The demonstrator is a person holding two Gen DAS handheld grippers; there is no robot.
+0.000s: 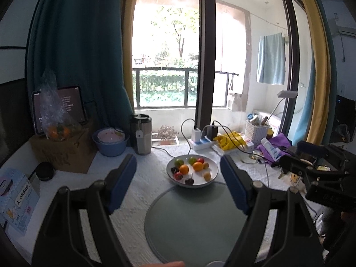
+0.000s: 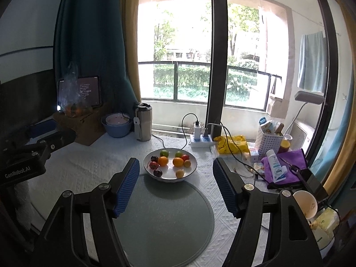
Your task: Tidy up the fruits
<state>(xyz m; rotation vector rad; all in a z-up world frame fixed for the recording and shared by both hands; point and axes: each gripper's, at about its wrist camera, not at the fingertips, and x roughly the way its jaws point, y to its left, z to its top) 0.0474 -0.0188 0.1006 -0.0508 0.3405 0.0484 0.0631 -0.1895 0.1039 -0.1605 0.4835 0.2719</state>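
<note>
Presently, left wrist view: left gripper, blue-padded fingers spread wide, nothing between them, hovering over the round grey-green placemat. White shallow ceramic bowl sits on the mat's far edge, holding two oranges, two green fruits, two small yellow, two red, two dark, ten by my count.

Right wrist view: right gripper, likewise wide and empty, facing the same bowl. Advice: descend on one outer fruit, close gently, avoid rolling its neighbours.
</note>
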